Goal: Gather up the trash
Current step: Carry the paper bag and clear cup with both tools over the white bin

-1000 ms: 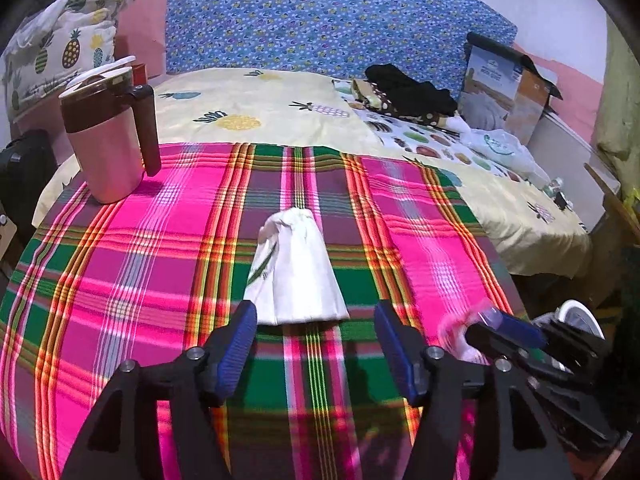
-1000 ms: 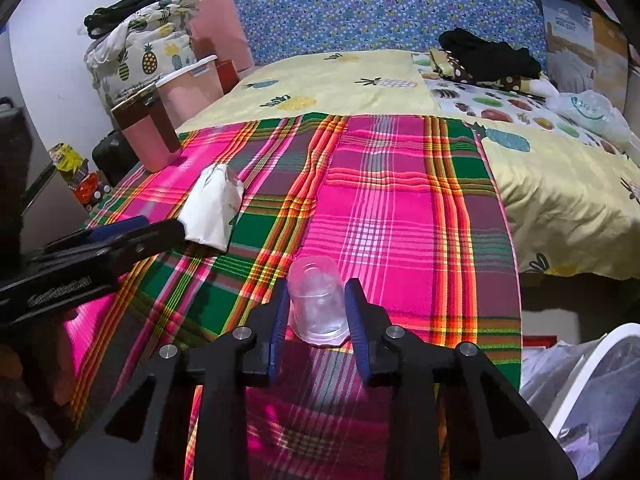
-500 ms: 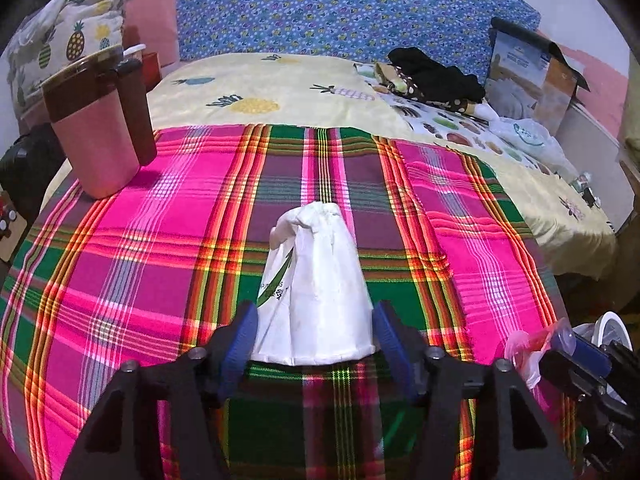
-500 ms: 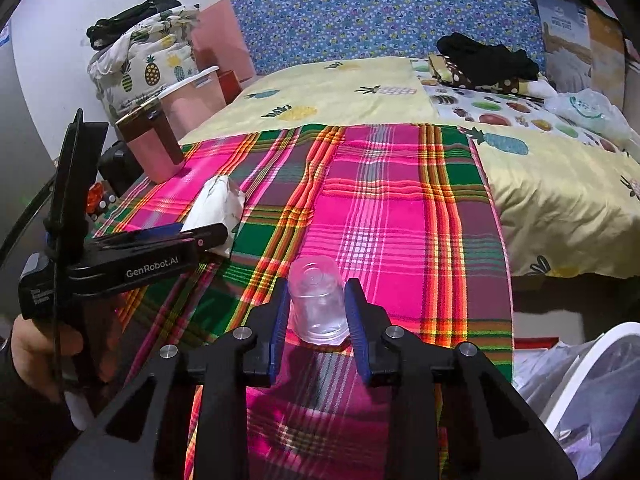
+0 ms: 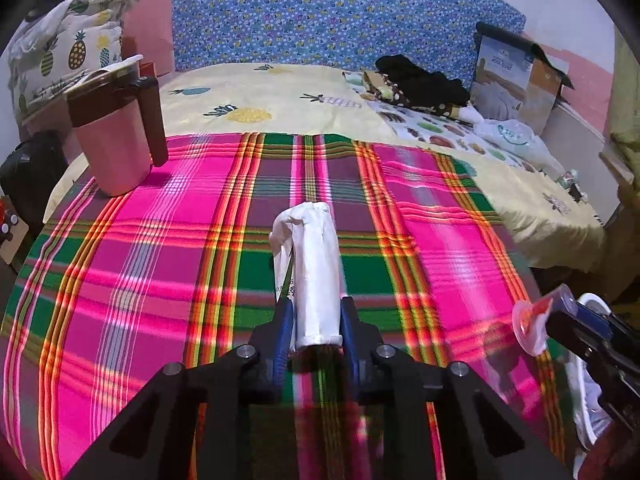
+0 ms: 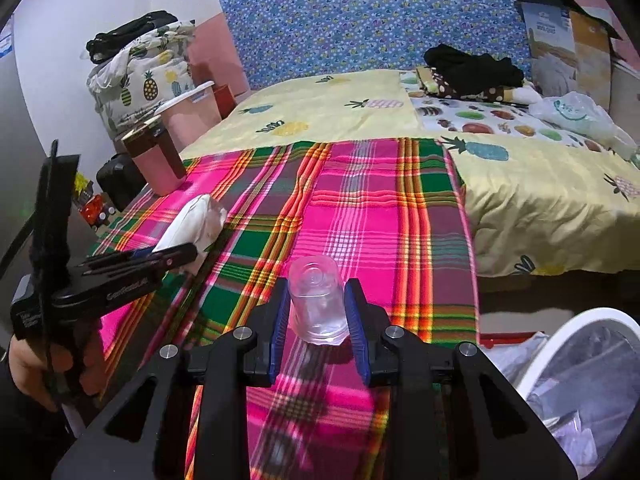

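Observation:
My left gripper (image 5: 314, 322) is shut on a crumpled white paper bag (image 5: 314, 268), squeezed narrow between the blue pads over the plaid cloth (image 5: 160, 272). The bag also shows in the right wrist view (image 6: 192, 226), with the left gripper (image 6: 168, 258) at its near end. My right gripper (image 6: 318, 312) is shut on a clear plastic cup (image 6: 318, 304), held upside down above the cloth's right part. The cup and right gripper show at the right edge of the left wrist view (image 5: 534, 326).
A pink jug with a brown lid (image 5: 114, 140) stands at the cloth's far left corner. A white-rimmed bin with a plastic liner (image 6: 580, 380) sits low at the right of the bed. Clothes (image 5: 420, 84) and a cardboard box (image 5: 516, 76) lie further back.
My left gripper moved forward around the paper bag and closed on it, squeezing it narrow. My right gripper kept hold of the cup and shifted slightly right.

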Motion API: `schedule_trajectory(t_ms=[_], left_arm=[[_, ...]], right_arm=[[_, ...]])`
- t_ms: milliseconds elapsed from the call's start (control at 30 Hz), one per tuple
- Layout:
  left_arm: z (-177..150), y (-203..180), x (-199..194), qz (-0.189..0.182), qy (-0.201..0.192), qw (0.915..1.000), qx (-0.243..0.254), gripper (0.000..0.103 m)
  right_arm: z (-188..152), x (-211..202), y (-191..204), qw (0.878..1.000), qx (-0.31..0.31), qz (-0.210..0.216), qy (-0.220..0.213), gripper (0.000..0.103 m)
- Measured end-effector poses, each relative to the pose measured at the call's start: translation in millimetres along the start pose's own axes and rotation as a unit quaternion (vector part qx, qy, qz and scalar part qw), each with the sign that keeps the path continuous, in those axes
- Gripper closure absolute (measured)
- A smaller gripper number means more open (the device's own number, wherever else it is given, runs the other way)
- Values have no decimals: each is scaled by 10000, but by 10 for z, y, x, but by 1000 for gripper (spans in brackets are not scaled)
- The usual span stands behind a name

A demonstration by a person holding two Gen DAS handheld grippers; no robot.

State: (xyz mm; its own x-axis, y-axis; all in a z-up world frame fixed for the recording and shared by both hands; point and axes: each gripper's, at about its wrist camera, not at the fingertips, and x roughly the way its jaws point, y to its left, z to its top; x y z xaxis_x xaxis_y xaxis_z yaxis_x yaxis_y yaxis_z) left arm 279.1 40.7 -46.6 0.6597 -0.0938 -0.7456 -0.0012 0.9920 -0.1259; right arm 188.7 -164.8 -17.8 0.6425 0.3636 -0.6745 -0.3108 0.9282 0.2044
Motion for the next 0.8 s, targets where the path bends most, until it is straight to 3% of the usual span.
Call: schedule_trajectory(t_ms=[800], left_arm=[[-676,-613,-949,-507,-214,9980,311,79]], right_arm=[[-335,-630,-150,9989,272,-215,-326,74]])
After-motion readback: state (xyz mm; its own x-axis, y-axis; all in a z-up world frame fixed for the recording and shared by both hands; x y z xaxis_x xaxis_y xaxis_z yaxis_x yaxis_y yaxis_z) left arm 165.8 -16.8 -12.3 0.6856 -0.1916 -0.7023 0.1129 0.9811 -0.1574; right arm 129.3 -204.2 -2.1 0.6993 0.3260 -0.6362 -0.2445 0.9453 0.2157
